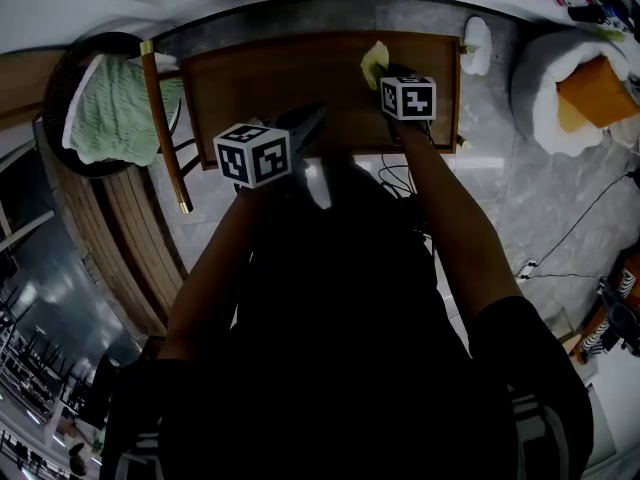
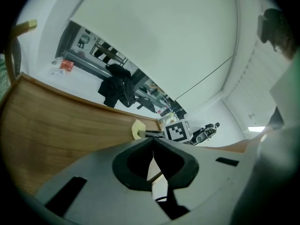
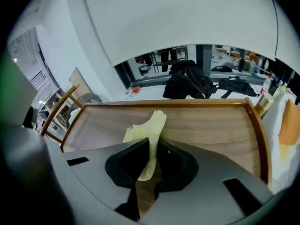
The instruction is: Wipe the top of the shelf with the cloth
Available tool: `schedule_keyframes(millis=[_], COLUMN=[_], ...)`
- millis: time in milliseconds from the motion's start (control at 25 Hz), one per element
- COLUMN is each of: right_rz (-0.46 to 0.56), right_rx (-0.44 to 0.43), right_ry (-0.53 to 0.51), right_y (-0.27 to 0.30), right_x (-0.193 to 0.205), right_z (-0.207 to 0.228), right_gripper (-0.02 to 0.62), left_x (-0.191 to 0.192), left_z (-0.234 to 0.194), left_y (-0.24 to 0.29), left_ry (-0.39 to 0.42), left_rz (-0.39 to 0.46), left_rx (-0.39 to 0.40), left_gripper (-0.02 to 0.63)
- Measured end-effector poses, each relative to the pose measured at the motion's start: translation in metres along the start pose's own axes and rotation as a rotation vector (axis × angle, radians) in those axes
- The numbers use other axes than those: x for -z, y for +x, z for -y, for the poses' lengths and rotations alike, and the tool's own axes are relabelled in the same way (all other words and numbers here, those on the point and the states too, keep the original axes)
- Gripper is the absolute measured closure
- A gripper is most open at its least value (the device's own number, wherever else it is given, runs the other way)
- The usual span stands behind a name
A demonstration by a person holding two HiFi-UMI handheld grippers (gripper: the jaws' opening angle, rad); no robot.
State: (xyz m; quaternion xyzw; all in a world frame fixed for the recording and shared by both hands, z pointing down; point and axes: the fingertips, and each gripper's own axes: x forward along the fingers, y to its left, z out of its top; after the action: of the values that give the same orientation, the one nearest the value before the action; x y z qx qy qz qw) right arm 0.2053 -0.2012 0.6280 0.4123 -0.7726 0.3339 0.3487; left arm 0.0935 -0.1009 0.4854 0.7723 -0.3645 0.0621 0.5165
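person (image 1: 340,328): from where I stand, the dark torso and both forearms fill the lower head view and hide the shelf's near edge around the middle.
shelf (image 1: 260,78): only the brown wooden top with its raised rim shows. Whatever lies below the top is out of sight, and the corners bend away in both gripper views.
chair (image 1: 100,40): a round dark frame left of the shelf, partly cut by shadow, with a green knitted cushion (image 1: 115,113) in it.
left tool (image 2: 153,143): clenched, with the jaw tips meeting and nothing between them. It is held above the shelf top towards its near side, left of the other one. In the head view its tips are dim against the wood.
right tool (image 3: 151,142): pinched tight on the cloth, over the right half of the shelf top towards the far rim.
cloth (image 3: 152,125): small, pale yellow, thin and crumpled. One fold is squeezed between the right jaws and the rest sticks up past the tips in a ragged flap. It is over the shelf top; whether it presses on the wood is hard to tell.
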Motion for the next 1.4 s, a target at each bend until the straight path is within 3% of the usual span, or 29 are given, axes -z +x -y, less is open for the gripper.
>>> schedule_keyframes(millis=[520,920,1000,1120,1240,1400], right_rz=[-0.025,-0.052,-0.008,0.04,0.046,0.029], right_rx=[0.23,0.418,0.393,0.291,0.106,-0.119], right_ry=[0.168,0.305,0.318,0.2,0.072,-0.005], right_y=[-0.06,-0.087,-0.094,-0.089,-0.064,-0.024], right_x=[0.02,0.033,0.025,0.001,-0.017,-0.023], right_z=[0.117,0.151,0.142,0.089,-0.006,-0.136], right_gripper=[0.549,0.549,0.549,0.549,0.549,0.549], left_x=[0.013,0.002,-0.003,-0.017,-0.028,-0.034], left_z=[0.029,0.01,0.007,-0.01,-0.033,-0.06], left_y=[0.029,-0.019,-0.039,-0.078,-0.121,-0.168], left_ry=[0.0,-0.024,-0.032,-0.048,-0.066,-0.081], left_rz=[-0.001,0.075,0.098,0.153,0.201,0.22], left_rx=[0.049,0.015,0.008,-0.022,-0.068,-0.121], left_gripper=[0.594,0.594,0.594,0.594,0.594,0.594])
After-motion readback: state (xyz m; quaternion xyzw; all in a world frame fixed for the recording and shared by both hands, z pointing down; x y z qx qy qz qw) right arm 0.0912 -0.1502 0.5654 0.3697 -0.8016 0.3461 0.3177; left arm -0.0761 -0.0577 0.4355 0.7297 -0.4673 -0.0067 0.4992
